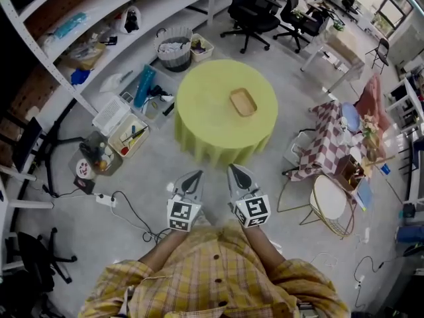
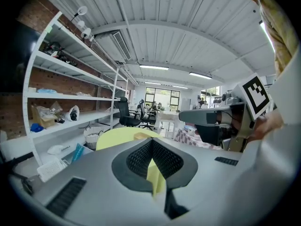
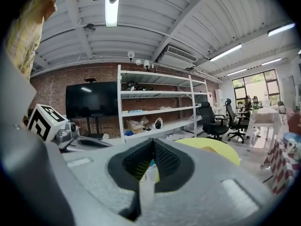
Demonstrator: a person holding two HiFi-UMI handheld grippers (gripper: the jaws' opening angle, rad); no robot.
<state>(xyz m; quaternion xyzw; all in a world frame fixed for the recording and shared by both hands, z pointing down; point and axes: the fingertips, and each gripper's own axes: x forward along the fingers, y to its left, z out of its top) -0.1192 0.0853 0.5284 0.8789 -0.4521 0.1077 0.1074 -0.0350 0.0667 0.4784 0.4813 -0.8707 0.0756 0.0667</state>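
Holding my left claw [image 1: 193, 177] and right claw [image 1: 239, 173] closed and empty, since the surface [image 1: 205, 105] at twelve o'clock lies beyond reach.

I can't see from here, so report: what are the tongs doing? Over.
Left tongs, right tongs shut, empty. Tray on table ahead. Only floor between.

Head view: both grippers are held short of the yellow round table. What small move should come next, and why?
Probably a step forward, carrying both grippers toward the round table. The left gripper and right gripper are shut on nothing, over the floor short of the table, and the wooden tray on it lies ahead of them.
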